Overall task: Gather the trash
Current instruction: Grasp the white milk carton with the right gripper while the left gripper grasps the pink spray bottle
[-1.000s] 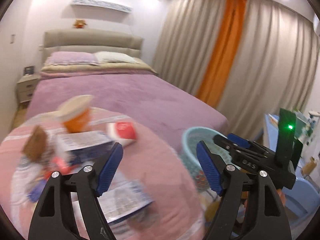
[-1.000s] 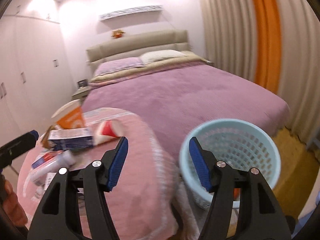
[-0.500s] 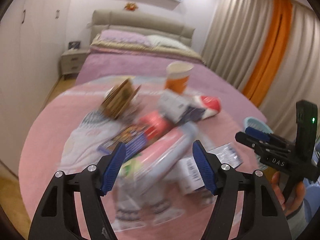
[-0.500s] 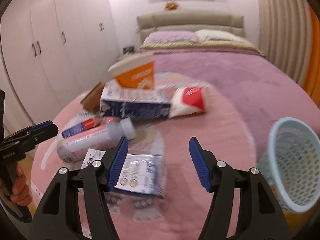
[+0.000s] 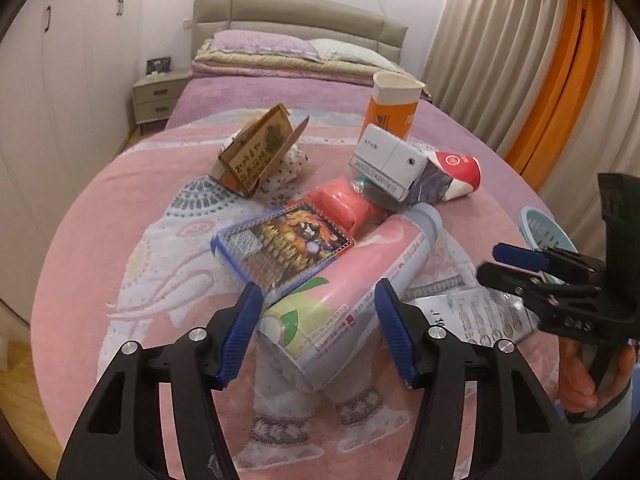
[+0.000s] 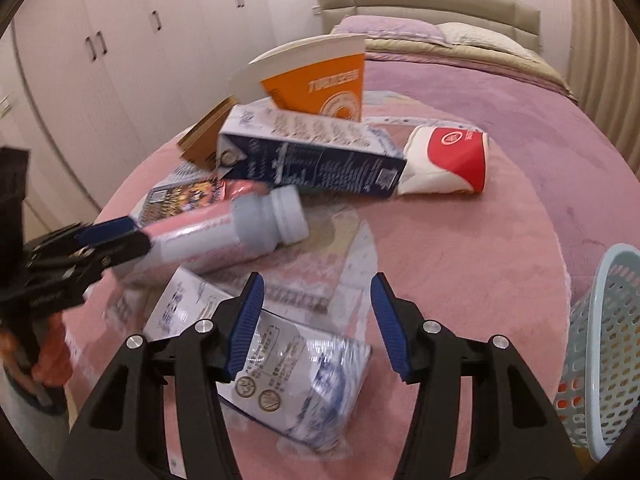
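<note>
Both grippers closing over trash, neither pinching yet.
Left gripper (image 5: 316, 330) straddled the bottle (image 5: 352, 288) at lower centre: light, slick, best gripped mid-body. Right gripper (image 6: 316, 320) hovered over a crinkly wrapper (image 6: 296, 376).

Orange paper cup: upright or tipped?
Upright. The orange paper cup stands with its white rim on top, behind the lying carton.

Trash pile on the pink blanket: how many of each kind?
Bottles: 1, pink bottle
Cups: 2, orange cup, red-and-white cup
Boxes: 3, brown box, blue carton, picture box
Soft packs: 2, printed bag, coral pack
Total: 8 that I can tell apart.
</note>
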`<action>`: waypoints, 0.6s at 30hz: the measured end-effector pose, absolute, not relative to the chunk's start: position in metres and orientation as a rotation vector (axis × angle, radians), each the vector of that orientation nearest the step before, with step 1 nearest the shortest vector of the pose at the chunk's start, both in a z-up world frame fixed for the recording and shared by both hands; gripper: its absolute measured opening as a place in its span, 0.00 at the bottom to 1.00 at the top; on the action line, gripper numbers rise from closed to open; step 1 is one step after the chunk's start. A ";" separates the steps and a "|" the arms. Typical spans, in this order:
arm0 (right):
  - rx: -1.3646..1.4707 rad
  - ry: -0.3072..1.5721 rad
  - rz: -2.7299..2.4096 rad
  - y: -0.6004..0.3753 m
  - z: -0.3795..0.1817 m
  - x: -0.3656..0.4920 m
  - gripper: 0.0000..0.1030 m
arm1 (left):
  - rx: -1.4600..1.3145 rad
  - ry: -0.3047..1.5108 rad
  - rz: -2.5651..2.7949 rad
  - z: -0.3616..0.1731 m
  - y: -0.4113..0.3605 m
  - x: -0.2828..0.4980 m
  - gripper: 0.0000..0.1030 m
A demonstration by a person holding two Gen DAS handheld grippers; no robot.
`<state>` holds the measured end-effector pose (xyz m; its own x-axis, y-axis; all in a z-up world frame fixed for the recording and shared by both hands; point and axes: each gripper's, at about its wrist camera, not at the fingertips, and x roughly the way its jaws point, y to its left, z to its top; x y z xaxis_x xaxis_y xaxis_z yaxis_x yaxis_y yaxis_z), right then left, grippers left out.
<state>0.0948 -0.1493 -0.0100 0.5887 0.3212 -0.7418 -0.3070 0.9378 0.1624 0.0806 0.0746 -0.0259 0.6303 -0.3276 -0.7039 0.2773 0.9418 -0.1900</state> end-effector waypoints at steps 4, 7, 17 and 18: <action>0.031 0.892 0.449 -0.153 -0.015 0.074 0.51 | -0.050 0.842 -0.373 -0.027 0.074 0.076 0.54; 0.023 0.893 0.519 -0.153 -0.015 0.053 0.53 | -0.018 0.857 -0.394 -0.028 0.068 0.071 0.55; -0.057 0.825 0.648 -0.119 -0.008 0.020 0.82 | 0.069 0.895 -0.452 -0.021 0.038 0.095 0.57; -0.077 0.832 0.646 -0.115 -0.010 0.019 0.82 | 0.079 0.909 -0.460 -0.023 0.034 0.098 0.58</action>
<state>0.0188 -0.1153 -0.0103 0.4950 0.5038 -0.7079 -0.5619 0.8071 0.1815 0.0980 0.0345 -0.0225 0.5242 -0.3516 -0.7756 0.4170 0.9001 -0.1262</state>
